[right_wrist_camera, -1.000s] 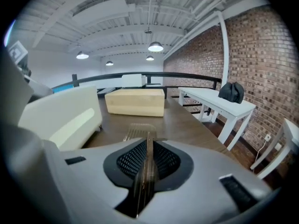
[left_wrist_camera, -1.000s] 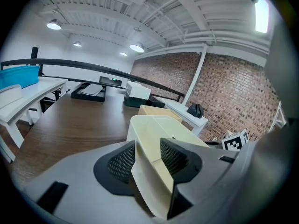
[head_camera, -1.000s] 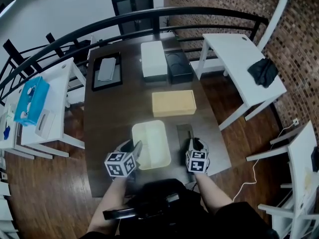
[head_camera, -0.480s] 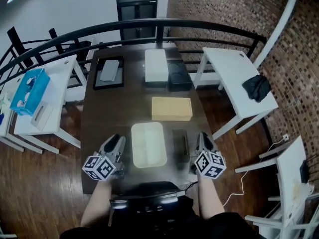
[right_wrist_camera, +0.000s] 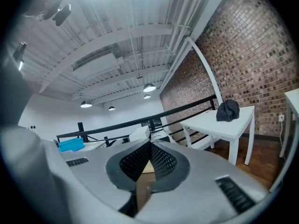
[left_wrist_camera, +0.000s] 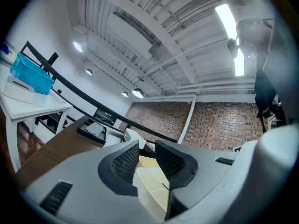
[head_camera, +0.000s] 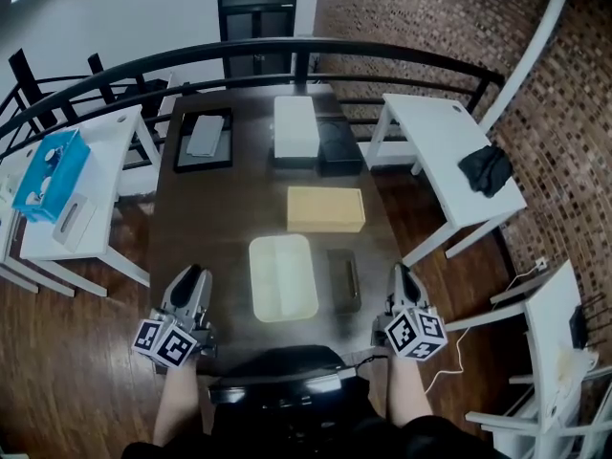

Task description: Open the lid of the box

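A cream shallow box (head_camera: 283,277) lies with its top open on the dark table (head_camera: 220,228), near the front edge. Close to its right lies a flat dark grey piece (head_camera: 344,280). My left gripper (head_camera: 191,275) hovers at the table's front left, well to the left of the cream box and apart from it. In the left gripper view its jaws (left_wrist_camera: 147,153) stand open with a gap, nothing between them, and the cream box (left_wrist_camera: 152,188) shows beyond. My right gripper (head_camera: 399,272) is at the table's front right edge, its jaws (right_wrist_camera: 150,146) shut and empty.
Farther back on the table lie a tan closed box (head_camera: 326,208), a white box (head_camera: 295,127), a black box (head_camera: 339,144) and a black tray (head_camera: 204,139). White side tables (head_camera: 449,151) stand right and left; a blue bin (head_camera: 46,175) sits at left. A black railing (head_camera: 316,51) runs behind.
Both grippers have drawn back toward me and outward, away from the cream box and the dark piece. The left one was beside the box's left edge a second ago.
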`<state>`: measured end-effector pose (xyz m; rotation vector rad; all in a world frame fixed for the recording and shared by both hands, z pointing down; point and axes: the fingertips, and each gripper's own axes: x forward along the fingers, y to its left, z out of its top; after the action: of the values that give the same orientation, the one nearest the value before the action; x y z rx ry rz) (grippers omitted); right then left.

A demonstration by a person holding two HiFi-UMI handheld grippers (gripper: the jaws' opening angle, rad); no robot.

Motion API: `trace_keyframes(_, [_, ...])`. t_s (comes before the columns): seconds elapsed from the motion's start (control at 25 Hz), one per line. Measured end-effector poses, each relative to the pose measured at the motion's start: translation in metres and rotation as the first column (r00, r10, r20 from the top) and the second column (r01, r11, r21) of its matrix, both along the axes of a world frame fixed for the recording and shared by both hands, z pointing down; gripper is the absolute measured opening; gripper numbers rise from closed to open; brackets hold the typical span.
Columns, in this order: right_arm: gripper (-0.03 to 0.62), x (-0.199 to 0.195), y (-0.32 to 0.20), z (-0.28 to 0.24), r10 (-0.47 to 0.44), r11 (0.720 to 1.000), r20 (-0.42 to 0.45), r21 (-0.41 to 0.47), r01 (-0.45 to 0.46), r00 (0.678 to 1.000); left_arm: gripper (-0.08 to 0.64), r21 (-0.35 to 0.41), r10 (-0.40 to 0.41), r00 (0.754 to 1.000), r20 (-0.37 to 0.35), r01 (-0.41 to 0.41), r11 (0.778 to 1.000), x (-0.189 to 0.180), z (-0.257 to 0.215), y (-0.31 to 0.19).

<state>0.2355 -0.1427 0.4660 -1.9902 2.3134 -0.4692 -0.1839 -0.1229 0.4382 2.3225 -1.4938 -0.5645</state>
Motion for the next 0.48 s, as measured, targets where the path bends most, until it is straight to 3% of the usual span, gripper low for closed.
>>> trace_keyframes(0.48, [0.000, -0.024, 0.001, -0.007, -0.065, 0.998, -0.044, 0.015, 0.066, 0.997, 0.092, 0.045, -0.002, 0.999, 0.043, 0.001, 0.999, -0.002, -0.011, 0.016])
